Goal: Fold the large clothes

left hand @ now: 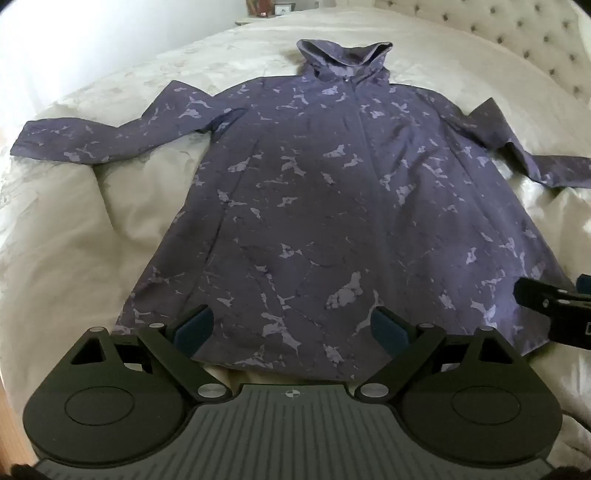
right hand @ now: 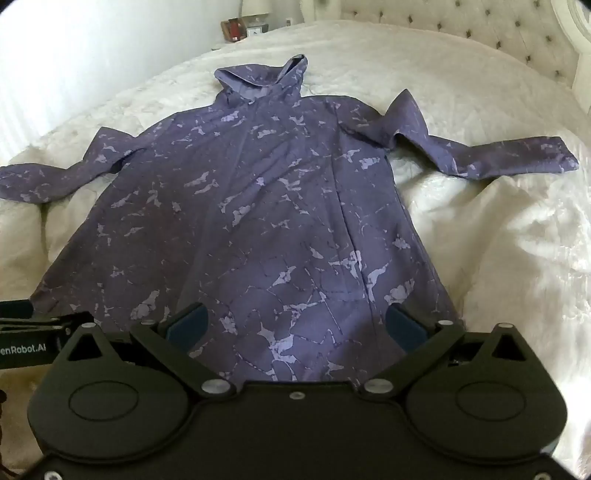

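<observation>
A long purple hooded coat [left hand: 317,206] with a pale marbled print lies spread flat on a cream bed, hood at the far end, both sleeves out to the sides. It also shows in the right wrist view [right hand: 258,206]. My left gripper [left hand: 291,328] is open and empty, hovering over the coat's near hem. My right gripper [right hand: 295,326] is open and empty, over the hem further right. The right gripper shows at the right edge of the left wrist view [left hand: 554,306].
The cream bedspread [left hand: 92,236] is rumpled beside the coat. A tufted headboard [right hand: 480,33] runs along the far right. A nightstand with small items [right hand: 243,27] stands at the far left by the wall.
</observation>
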`<control>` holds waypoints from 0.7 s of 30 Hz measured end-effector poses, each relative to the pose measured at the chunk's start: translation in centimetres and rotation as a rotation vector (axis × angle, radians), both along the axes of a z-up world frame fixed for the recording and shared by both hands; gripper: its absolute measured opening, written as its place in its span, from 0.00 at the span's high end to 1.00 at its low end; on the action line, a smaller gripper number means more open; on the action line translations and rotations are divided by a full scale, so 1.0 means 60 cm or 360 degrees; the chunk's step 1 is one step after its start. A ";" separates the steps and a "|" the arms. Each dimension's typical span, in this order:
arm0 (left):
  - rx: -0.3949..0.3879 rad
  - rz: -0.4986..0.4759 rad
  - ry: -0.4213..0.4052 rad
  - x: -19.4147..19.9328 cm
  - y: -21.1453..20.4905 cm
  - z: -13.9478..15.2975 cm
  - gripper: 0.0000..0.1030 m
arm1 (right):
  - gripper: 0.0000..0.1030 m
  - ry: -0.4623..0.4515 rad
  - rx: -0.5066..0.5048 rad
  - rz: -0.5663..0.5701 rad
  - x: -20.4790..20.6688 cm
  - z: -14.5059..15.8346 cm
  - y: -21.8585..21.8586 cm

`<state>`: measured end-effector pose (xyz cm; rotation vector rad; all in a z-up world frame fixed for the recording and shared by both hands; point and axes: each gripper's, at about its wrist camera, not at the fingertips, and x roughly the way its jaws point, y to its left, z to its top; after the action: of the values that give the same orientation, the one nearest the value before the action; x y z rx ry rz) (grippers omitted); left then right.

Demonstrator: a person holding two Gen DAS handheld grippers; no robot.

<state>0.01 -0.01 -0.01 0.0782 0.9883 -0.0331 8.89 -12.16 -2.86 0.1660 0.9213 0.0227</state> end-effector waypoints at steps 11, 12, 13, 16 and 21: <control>0.0007 0.0005 0.0000 0.000 -0.001 -0.002 0.10 | 0.01 0.0011 -0.0007 -0.0002 0.004 0.007 -0.001; 0.0005 0.0005 0.0001 0.001 0.000 -0.003 0.10 | 0.01 0.0011 -0.0007 -0.0002 0.004 0.007 -0.002; 0.0005 0.0004 0.0000 0.000 0.000 -0.003 0.10 | 0.01 0.0012 -0.0006 -0.0001 0.005 0.008 -0.002; 0.0006 0.0006 0.0005 -0.002 0.002 -0.001 0.10 | 0.01 0.0015 -0.0005 -0.0001 0.001 0.002 0.000; 0.0007 -0.0004 0.0014 0.002 0.003 -0.005 0.10 | 0.01 0.0025 -0.0008 -0.0005 -0.001 -0.008 -0.002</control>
<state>0.10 0.20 -0.29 0.0836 0.9973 -0.0333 8.81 -12.27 -3.32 0.1629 0.9365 0.0163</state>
